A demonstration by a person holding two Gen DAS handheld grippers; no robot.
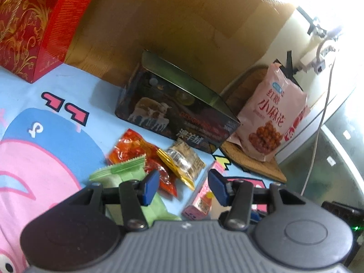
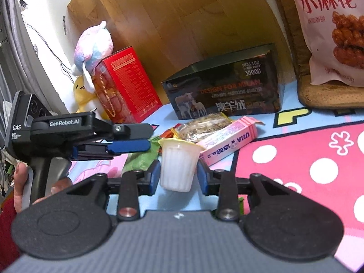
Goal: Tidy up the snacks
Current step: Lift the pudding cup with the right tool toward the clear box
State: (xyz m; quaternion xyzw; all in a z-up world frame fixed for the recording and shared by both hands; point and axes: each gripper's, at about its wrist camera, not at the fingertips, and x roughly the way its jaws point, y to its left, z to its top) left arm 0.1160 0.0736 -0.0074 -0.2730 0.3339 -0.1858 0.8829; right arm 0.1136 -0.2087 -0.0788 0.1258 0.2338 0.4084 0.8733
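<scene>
Right gripper (image 2: 178, 177) grips a jelly cup (image 2: 177, 166); left gripper (image 1: 183, 185) gapes empty, its fingers hiding the green packet (image 1: 122, 173) at nine o'clock

Two low, close wrist views sharing the dark box (image 1: 173, 111) (image 2: 224, 86)

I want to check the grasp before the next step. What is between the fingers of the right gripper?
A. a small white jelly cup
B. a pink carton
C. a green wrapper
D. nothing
A. In the right wrist view, the right gripper has its blue pads against both sides of the small white jelly cup, while the pink carton lies behind it on the mat.
</scene>
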